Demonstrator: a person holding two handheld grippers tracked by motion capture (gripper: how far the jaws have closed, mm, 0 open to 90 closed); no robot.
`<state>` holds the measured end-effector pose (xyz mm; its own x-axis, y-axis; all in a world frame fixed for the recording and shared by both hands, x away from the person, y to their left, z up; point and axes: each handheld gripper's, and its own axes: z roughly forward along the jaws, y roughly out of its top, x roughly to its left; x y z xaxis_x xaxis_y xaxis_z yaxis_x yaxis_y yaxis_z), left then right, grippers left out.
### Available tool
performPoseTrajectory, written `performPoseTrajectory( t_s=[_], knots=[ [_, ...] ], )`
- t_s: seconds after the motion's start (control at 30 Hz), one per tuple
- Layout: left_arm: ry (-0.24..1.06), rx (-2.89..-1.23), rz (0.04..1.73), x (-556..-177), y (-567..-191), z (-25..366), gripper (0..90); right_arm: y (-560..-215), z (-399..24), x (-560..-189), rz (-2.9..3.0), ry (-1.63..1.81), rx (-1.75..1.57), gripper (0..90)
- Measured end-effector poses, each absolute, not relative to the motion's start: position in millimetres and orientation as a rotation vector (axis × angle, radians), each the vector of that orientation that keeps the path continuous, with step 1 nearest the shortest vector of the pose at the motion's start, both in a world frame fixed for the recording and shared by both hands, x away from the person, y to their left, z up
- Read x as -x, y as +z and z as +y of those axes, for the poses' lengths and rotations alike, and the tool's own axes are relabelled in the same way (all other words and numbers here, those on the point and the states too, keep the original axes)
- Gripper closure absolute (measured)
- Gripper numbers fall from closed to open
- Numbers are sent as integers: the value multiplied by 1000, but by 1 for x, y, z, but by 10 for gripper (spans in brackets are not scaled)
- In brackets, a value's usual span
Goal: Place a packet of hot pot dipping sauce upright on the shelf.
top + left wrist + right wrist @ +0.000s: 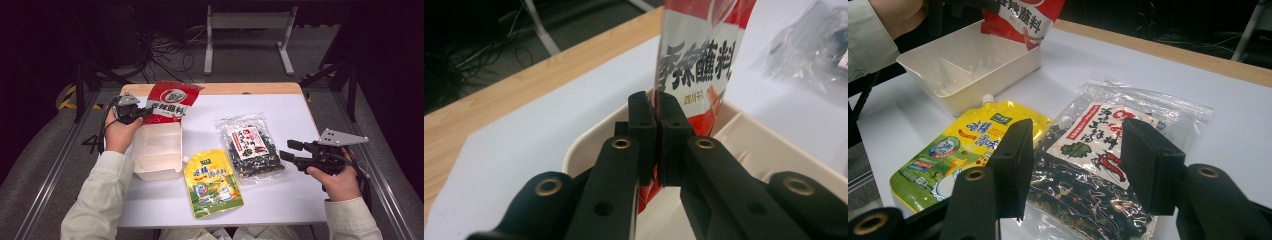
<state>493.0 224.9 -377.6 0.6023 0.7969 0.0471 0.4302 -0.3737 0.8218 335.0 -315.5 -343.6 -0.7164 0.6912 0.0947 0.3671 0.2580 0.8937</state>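
While my left gripper (657,135) had its jaws clamped on the lower edge of the red sauce packet (172,101), I judged the step in hand to be lowering that packet into the white divided box (157,167). The packet hung above the box's far end, its bottom edge just inside the rim and its top leaning toward the table's far edge. To do this well, I reckoned I should tilt it flat and line it up with one compartment before letting go, since the inner divider (950,75) could catch a corner and leave it propped up.

My right gripper (1073,160) was spread open and held nothing, hovering low over the near edge of the clear bag of dark dried seaweed (251,146), which lay flat on the white table (300,195).

Between that bag and the box lay the yellow spout pouch (211,183), its cap pointing toward the box's near corner. It sat just beside the box, so a careless swing of my left forearm could nudge it.
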Motion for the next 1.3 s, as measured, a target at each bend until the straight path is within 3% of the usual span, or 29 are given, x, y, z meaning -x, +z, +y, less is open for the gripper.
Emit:
performPoseTrajectory(
  t_s=[0.9, 1.3],
  knots=[
    [582, -2227, 1137, -501, -388, 200, 895, -345, -313, -335, 2233, 1444, -965, 471],
    [533, -2164, 1128, -502, -387, 209, 871, -345, -314, -336, 2232, 1442, -975, 469]
  ],
)
